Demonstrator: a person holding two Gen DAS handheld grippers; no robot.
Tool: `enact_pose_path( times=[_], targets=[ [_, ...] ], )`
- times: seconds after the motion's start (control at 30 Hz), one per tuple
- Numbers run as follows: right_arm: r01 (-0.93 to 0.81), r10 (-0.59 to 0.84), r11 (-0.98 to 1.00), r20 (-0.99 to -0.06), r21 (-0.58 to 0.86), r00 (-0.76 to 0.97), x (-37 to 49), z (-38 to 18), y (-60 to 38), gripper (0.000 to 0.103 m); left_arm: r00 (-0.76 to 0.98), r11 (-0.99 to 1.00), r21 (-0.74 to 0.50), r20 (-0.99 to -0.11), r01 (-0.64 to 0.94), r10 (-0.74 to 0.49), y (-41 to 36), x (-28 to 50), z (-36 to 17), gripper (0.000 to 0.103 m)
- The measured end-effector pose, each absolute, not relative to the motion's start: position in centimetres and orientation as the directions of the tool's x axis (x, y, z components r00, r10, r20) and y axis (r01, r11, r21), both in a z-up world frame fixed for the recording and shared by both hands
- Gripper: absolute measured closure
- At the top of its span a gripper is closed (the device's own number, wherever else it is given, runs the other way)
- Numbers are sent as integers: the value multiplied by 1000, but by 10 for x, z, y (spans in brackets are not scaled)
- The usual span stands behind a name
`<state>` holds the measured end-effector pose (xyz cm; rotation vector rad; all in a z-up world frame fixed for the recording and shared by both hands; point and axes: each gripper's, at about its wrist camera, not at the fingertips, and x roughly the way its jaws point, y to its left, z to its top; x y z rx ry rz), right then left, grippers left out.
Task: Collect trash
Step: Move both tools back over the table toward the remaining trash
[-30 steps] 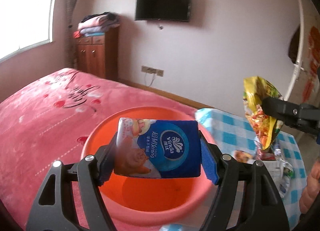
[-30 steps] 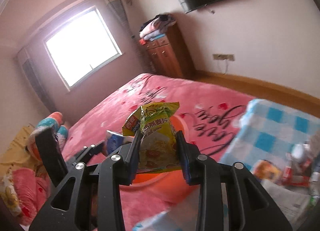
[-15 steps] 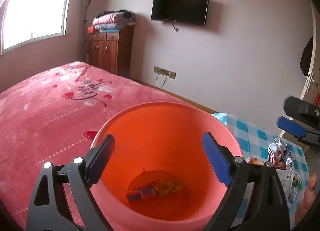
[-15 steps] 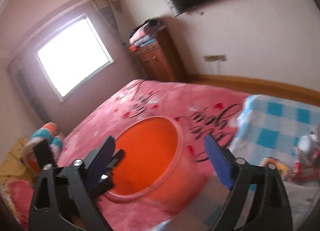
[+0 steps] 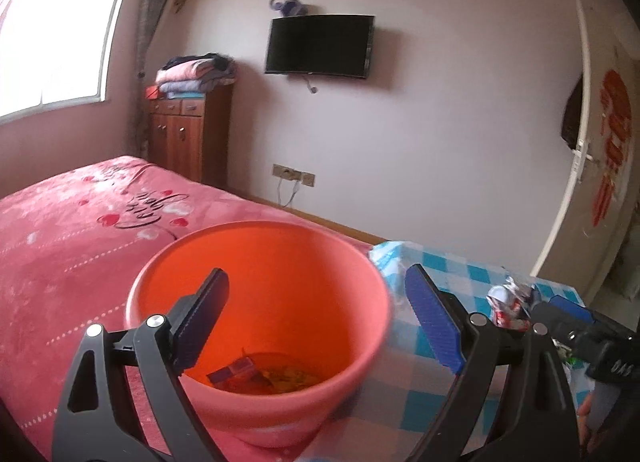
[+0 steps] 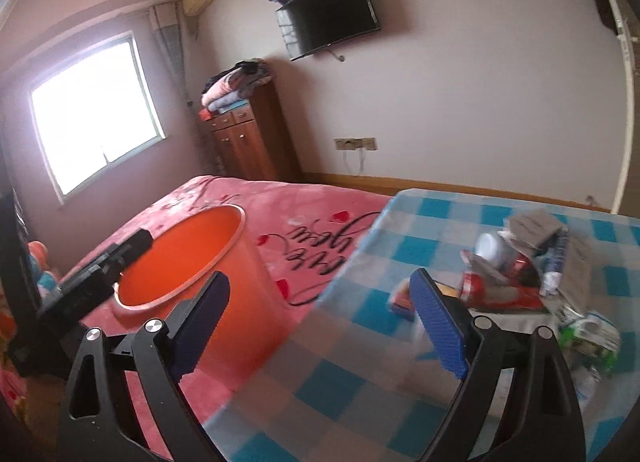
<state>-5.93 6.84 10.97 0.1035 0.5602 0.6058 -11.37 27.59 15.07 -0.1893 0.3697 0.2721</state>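
Observation:
An orange bucket stands on the pink bed; it also shows in the right wrist view. Wrappers lie at its bottom. My left gripper is open and empty above the bucket's right rim. My right gripper is open and empty over the near left part of the blue checked table. A pile of trash lies on the table to its right: a red wrapper, a white cup, grey cartons. A small packet lies by the right finger. The pile's edge shows in the left wrist view.
The pink bedspread spreads left of the bucket. A wooden cabinet with folded clothes stands against the far wall. A TV hangs on the wall. A white door is at the right.
Both grippers opened; the tissue pack and the yellow snack bag dropped into the bucket. Both grippers have since swung right, towards the checked table.

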Motion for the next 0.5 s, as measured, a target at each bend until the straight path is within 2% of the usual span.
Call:
enact_pose_path(
  times=[0.5],
  targets=[
    [-384, 474, 877, -390, 288, 790, -79, 80, -13, 6, 888, 976, -135, -450, -168, 91, 219, -113, 136, 13]
  ],
)
